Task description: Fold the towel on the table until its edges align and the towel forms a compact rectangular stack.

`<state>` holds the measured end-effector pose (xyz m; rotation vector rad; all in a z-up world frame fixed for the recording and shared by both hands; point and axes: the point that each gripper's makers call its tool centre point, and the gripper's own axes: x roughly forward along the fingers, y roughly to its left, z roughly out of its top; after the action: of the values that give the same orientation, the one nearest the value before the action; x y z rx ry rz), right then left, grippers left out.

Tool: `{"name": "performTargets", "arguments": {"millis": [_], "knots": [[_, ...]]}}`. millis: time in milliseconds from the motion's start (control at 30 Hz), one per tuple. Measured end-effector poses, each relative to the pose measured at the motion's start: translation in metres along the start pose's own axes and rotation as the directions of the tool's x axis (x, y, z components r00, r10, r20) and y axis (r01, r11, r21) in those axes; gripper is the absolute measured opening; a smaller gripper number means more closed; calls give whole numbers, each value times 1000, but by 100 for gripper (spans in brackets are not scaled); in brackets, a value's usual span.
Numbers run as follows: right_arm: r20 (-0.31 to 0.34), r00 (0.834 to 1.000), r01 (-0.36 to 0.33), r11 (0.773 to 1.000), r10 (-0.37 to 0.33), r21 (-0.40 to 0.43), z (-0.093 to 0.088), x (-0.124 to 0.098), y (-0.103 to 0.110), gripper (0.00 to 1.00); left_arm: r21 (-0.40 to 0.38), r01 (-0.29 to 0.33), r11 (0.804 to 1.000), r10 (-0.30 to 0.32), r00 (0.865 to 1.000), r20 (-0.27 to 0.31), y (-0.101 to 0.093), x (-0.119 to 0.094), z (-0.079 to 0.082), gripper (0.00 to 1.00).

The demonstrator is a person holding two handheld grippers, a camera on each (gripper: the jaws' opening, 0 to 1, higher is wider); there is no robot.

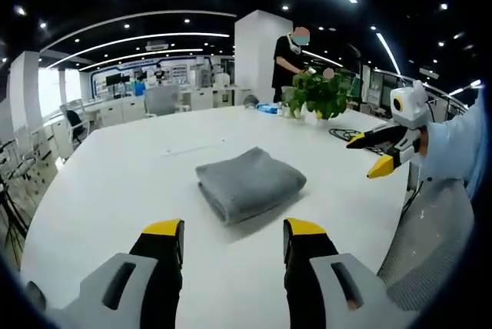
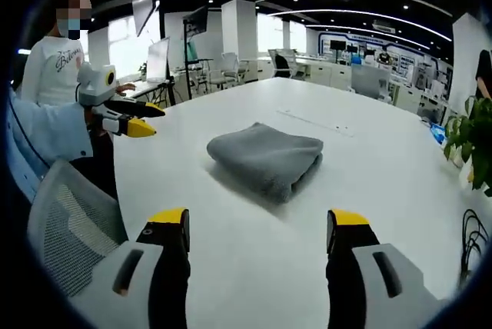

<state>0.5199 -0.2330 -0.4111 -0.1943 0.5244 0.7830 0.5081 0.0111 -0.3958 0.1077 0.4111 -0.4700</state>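
A grey towel (image 1: pixel 250 183) lies folded into a compact thick rectangle in the middle of the white table (image 1: pixel 123 167). My left gripper (image 1: pixel 232 238) hovers open in front of it, yellow-tipped jaws wide apart, nothing between them. In the left gripper view my right gripper (image 1: pixel 369 154) hangs at the right, above the table edge, jaws apart. The right gripper view shows the same towel (image 2: pixel 267 157) ahead of my right gripper (image 2: pixel 257 229), which is open and holds nothing. There my left gripper (image 2: pixel 146 120) sits at the left, over the table (image 2: pixel 384 183) edge.
A potted plant (image 1: pixel 319 94) and black cables (image 1: pixel 350 134) stand at the table's far side. A mesh chair back (image 2: pixel 73 225) is by the near edge. A person (image 1: pixel 292 56) stands beyond the table; another person (image 2: pixel 58 60) stands at the side. Desks fill the background.
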Motion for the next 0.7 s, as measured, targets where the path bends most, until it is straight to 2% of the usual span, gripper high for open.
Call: {"name": "performTargets", "arguments": {"millis": [200, 300, 700], "knots": [[1, 1000, -5, 1000, 5, 0, 0, -1, 0, 72, 3, -11, 1000, 11, 1000, 9, 2, -1, 2, 53], [3, 1000, -6, 1000, 6, 1, 1, -1, 0, 72, 7, -11, 1000, 11, 1000, 7, -4, -4, 5, 53], [-5, 1000, -7, 1000, 7, 1, 0, 0, 4, 71, 0, -10, 1000, 10, 1000, 2, -1, -8, 0, 53]]}}
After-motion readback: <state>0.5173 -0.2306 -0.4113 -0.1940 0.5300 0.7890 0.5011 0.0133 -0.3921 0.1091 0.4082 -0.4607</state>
